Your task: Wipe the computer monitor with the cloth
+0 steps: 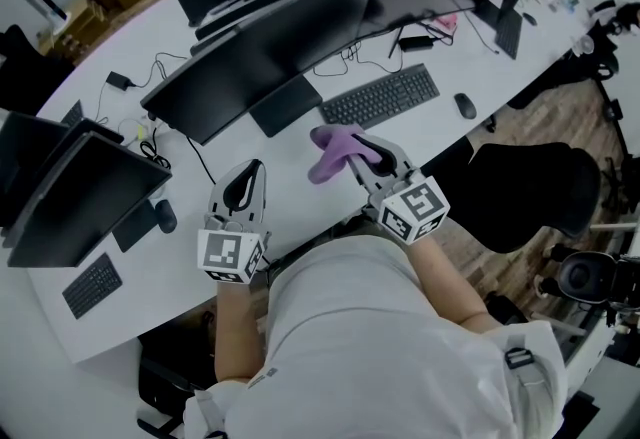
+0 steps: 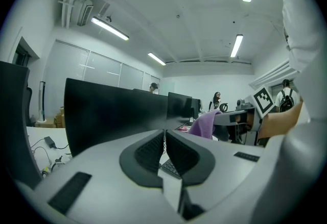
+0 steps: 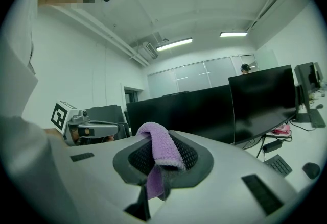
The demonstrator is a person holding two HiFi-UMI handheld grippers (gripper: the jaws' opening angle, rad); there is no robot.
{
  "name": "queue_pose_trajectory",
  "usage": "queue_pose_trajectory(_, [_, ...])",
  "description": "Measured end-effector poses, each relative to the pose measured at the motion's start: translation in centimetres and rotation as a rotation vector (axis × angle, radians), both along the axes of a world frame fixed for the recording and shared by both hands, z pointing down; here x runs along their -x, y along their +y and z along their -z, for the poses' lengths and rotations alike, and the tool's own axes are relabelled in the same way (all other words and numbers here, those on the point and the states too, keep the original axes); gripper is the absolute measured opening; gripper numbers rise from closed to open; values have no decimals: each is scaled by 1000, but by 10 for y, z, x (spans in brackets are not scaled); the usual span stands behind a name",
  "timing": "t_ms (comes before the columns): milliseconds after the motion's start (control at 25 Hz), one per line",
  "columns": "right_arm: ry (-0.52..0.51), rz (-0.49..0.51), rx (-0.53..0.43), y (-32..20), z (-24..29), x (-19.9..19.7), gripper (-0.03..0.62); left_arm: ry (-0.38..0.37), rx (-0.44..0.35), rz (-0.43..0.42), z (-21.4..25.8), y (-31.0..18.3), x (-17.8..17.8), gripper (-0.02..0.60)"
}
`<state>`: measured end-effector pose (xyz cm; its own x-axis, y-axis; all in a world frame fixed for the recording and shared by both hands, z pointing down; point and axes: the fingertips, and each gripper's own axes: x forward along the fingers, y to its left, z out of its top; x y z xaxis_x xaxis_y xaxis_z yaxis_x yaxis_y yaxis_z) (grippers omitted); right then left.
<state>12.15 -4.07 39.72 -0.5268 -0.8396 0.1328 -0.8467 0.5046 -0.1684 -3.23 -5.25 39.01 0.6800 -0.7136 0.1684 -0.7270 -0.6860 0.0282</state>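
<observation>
The right gripper (image 1: pixel 352 149) is clamped shut on a purple cloth (image 1: pixel 328 159), which folds over its jaw tips and hangs down in front of them. Just ahead of it, a little to the left, stands the wide dark monitor (image 1: pixel 265 62). The cloth is held short of the screen, above the white desk (image 1: pixel 190 267). A keyboard (image 1: pixel 380 97) lies beyond this gripper, with a mouse (image 1: pixel 465 106) further right. The left gripper (image 1: pixel 246 177) hovers off to its left, jaws pressed together with nothing between them, pointing at the same monitor.
</observation>
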Motion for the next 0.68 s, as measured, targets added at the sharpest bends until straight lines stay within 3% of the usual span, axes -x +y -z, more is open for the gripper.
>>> queue_pose_trajectory(680, [-11,32,18,-28,-5,-2,46,11,18,35,-6,-24,4,3])
